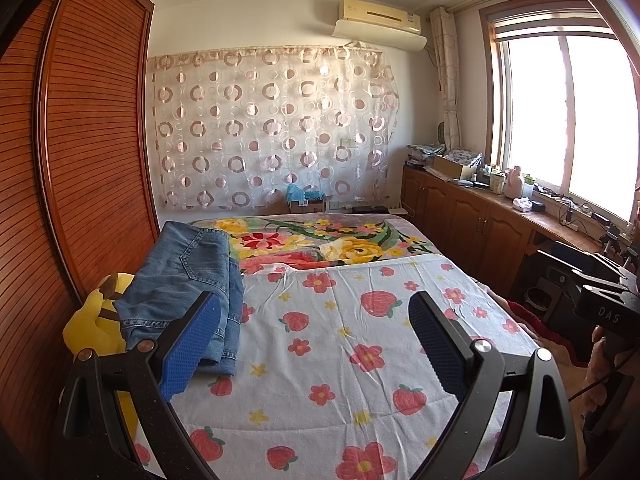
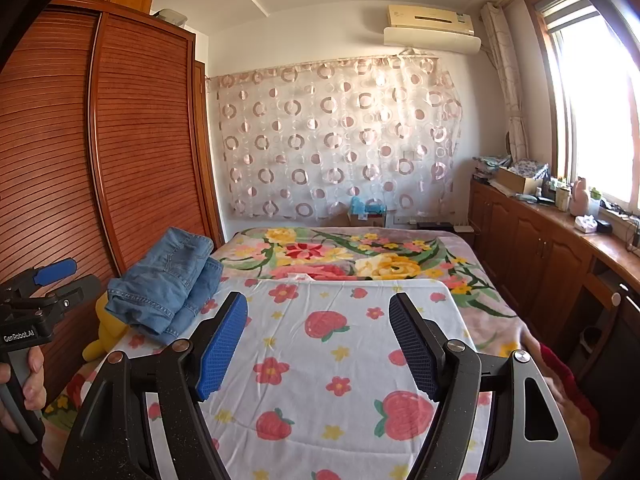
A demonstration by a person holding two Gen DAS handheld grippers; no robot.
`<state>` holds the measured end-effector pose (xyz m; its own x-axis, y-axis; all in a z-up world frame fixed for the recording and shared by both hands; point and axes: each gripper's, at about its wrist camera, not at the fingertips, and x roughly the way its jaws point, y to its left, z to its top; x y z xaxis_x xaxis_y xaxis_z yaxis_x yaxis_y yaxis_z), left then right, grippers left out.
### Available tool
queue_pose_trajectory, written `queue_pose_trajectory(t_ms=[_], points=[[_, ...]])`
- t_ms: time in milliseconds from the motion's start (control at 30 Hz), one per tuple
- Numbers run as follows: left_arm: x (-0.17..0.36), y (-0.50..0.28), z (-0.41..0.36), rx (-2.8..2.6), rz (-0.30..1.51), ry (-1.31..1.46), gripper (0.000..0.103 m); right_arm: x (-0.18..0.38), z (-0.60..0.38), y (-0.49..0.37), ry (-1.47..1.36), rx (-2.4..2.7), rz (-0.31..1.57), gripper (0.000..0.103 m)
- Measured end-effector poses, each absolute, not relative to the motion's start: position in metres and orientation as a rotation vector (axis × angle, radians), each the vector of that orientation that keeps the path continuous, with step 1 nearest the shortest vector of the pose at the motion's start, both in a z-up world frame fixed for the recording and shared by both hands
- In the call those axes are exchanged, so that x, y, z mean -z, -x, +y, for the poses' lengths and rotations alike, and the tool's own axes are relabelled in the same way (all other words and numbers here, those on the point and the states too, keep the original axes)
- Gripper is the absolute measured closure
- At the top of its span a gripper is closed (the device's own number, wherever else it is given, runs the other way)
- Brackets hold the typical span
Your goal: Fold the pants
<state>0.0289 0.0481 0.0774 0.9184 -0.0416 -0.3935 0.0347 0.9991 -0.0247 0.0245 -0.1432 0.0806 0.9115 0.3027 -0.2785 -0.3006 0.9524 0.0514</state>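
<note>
Both claws, left claw and right claw, gape wide, empty; jeans lie folded in bundle at bed edge; folding looks done.

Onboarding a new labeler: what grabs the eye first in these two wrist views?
Probably the strawberry-print sheet filling the near half of the bed, with a bold floral blanket beyond it. Next, the folded blue jeans at the sheet's left edge, partly lying on a yellow plush toy beside the slatted wooden wardrobe. Both the left gripper and the right gripper hang open over the sheet, holding nothing.
</note>
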Motion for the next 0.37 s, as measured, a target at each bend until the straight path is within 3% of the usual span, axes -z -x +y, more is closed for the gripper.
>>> queue_pose_trajectory(t_ms=[367], points=[[-0.0768, -0.0287, 0.0484, 0.038, 0.404, 0.018, 0.008, -0.0824, -0.1449, -0.0240, -0.011, -0.307, 0.284, 0.028]])
